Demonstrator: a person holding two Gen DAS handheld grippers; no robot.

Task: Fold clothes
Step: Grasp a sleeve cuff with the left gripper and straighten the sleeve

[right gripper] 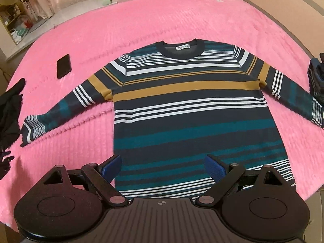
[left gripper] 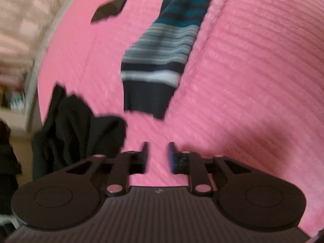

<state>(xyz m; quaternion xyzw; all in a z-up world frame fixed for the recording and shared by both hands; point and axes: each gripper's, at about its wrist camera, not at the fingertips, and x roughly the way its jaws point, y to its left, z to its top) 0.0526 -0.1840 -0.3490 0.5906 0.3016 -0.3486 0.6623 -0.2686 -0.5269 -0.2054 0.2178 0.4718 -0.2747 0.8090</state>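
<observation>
A striped sweater (right gripper: 188, 109) in navy, teal, white and mustard lies flat and face up on the pink bedspread (right gripper: 141, 20), both sleeves spread out. My right gripper (right gripper: 163, 167) is open and empty, hovering over the sweater's hem. In the left wrist view only the sweater's left sleeve (left gripper: 160, 60) shows, its dark cuff toward me. My left gripper (left gripper: 158, 158) is open with a narrow gap, empty, over bare bedspread (left gripper: 253, 70) a short way from the cuff. That view is motion-blurred.
A black phone (right gripper: 64, 65) lies on the bed left of the sweater, also in the left wrist view (left gripper: 109, 9). A black garment (left gripper: 75, 125) is heaped at the bed's left edge (right gripper: 10, 109). A dark folded stack (right gripper: 317, 79) sits at the right edge.
</observation>
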